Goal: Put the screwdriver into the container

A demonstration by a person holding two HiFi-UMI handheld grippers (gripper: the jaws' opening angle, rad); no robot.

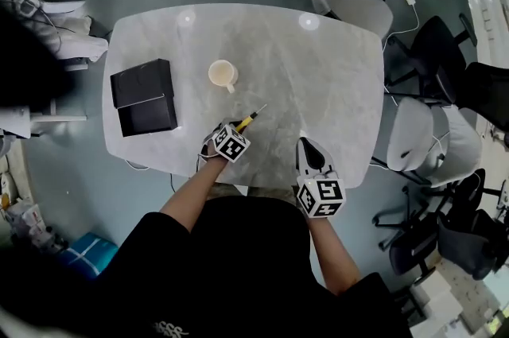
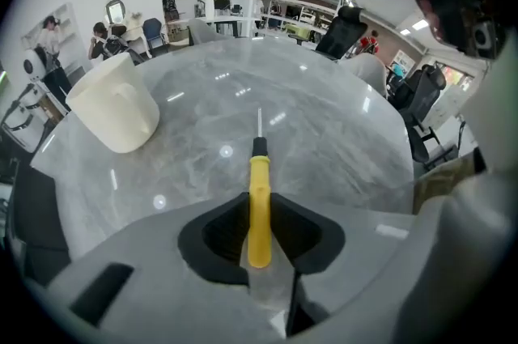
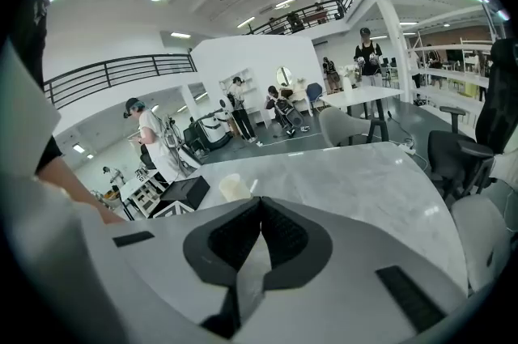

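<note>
Left tool (image 2: 259,203), barely open, grips yellow screwdriver (image 2: 258,180).

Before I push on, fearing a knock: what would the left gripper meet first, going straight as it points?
Likely nothing near: the left gripper, shut on the screwdriver, points across bare table; the cup stands left of that line.

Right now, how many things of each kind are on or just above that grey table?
Cream cup: 1
Yellow-handled screwdriver: 1
Black boxes: 2
Hand-held grippers: 2
Total: 6
</note>
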